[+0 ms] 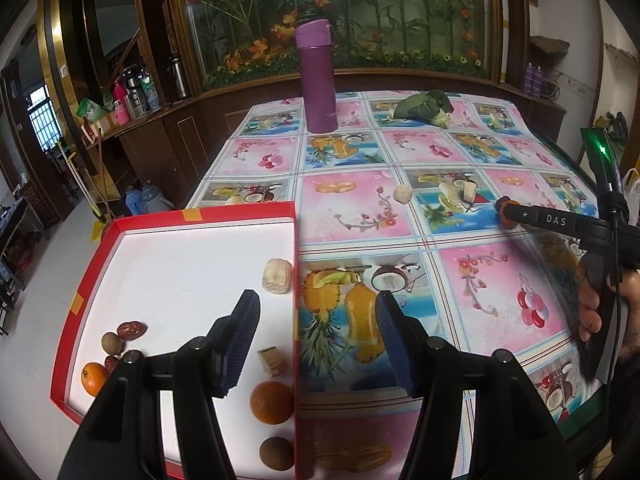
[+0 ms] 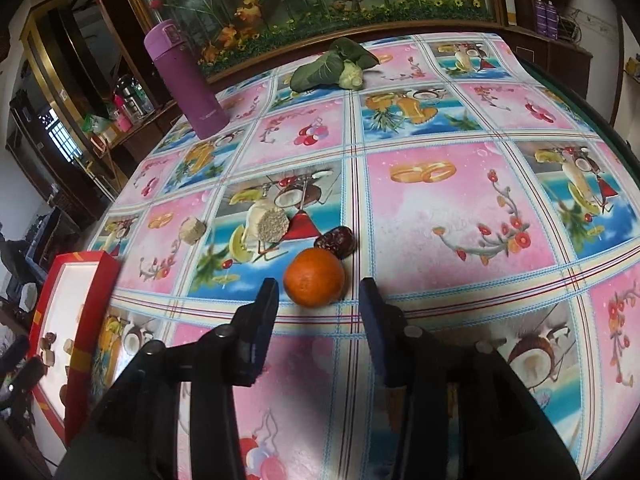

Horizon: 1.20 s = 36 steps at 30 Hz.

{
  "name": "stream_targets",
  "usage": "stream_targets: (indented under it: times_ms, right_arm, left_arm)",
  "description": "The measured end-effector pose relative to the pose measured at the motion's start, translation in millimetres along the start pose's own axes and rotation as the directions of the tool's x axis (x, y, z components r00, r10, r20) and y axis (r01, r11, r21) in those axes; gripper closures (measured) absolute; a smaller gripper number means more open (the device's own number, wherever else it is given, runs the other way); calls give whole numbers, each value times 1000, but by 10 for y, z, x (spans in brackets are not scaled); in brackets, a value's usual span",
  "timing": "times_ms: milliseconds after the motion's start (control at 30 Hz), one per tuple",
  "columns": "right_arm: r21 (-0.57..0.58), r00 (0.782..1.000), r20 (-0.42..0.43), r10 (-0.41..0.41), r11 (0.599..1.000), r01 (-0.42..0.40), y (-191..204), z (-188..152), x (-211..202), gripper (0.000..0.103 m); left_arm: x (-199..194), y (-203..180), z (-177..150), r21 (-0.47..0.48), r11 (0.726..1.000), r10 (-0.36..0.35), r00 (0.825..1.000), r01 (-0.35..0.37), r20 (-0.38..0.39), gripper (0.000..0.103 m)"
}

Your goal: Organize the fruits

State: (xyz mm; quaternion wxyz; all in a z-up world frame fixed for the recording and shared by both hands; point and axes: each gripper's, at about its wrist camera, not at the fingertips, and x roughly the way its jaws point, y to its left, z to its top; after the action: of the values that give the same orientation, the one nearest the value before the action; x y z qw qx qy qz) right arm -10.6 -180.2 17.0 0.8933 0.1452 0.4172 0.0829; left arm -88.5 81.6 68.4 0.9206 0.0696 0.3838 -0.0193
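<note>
Left claw [image 1: 318, 320]: fingers spread wide, gripping nothing, hovering astride the right wall of the red box [image 1: 295, 320] — one finger over the white floor of the box, the other over the patterned counter [image 1: 480, 292]. Inside the box, left to right: a small orange [image 1: 93, 378] in the near-left corner, two red dates [image 1: 131, 330] and a round brown fruit [image 1: 112, 343] just beside it, a tan cube [image 1: 273, 360] near the left finger, a second orange [image 1: 272, 402] and a brown round fruit [image 1: 276, 453] against the right wall, and a pale cylindrical piece [image 1: 276, 276] ahead of the claw, lying on its side with its long axis running away from the camera.

Right claw [image 2: 318, 292]: released, jaws wide apart, empty, low over the counter. An orange [image 2: 314, 278] sits on the cloth between and just ahead of the fingertips, touching neither as far as can be told. A dark red date [image 2: 336, 241] lies just behind it, touching or nearly so, its long axis slanting up to the right. Farther left — a round pale slice [image 2: 273, 225] standing on edge, flat face toward the camera, and a small tan chunk [image 2: 193, 231]. A purple flask [image 2: 186, 80] and leafy vegetable [image 2: 332, 66] stand at the far edge.
</note>
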Motion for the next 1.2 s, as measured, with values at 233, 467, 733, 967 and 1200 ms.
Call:
stream_targets:
  times_ms: [233,467,733,967,1200]
  right_arm:
    - [-72,999,15,-37,997,38,148,25,66,59]
    - [-72,998,-24,-53,996,51,120,30,150,69]
    - [20,999,44,12,1000,-13,-57,115,-80,69]
    - [179,994,98,-39,984,21,-453,210,-222,69]
    - [236,995,100,-31,972,7,-636,249,-236,69]
  left_arm:
    - [97,-140,95,24,1000,-16,1000,16,-13,43]
    - [219,-340,274,49,998,-44,999,45,-17,43]
    - [545,-761,572,99,984,-147,989,149,-32,43]
    - [1004,-1160,790,124,964,-226,970,236,-92,43]
    - [1285,-1391,891,133,953,-257,958,273,-126,53]
